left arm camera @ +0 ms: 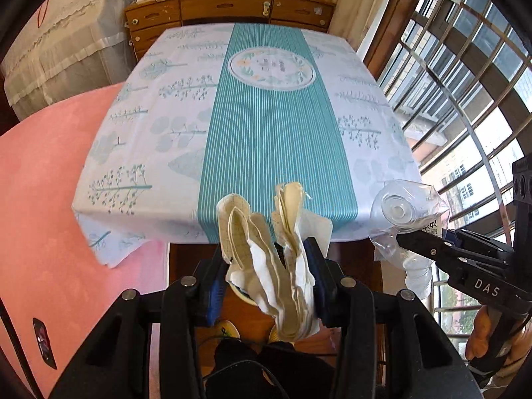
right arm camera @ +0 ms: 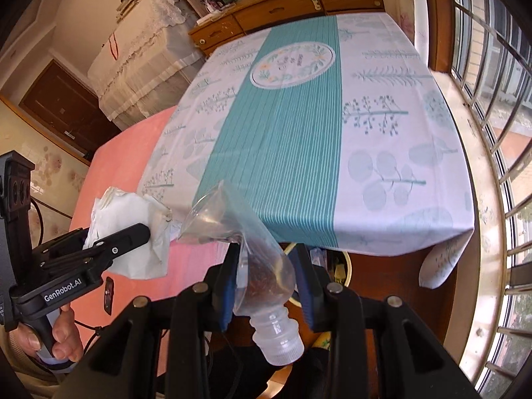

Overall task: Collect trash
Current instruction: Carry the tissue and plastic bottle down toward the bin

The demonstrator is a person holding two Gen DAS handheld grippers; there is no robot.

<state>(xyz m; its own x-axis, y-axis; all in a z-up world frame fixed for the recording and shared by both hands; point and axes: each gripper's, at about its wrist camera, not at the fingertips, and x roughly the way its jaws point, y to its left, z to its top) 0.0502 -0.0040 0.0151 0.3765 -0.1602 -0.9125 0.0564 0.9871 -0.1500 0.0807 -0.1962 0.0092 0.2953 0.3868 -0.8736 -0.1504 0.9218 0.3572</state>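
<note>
Desk under a white leaf-print cloth w/ a teal striped centre band and an oval emblem toward 12 o'clock. Wooden dresser beyond the far edge; lace-covered cabinet at 10 o'clock, pink surface at 9 o'clock, barred window from 1 to 3 o'clock. Left hand-held gripper, at 6 o'clock in its own view, off the near desk edge: jaws partly closed, clamped on crumpled paper (cream/white wad standing up between the pads). Right hand-held gripper, at 4 o'clock in the left view: jaws clamped on a crushed clear plastic bottle, neck pointing toward the camera, flattened body reaching over the desk's near edge.
</note>
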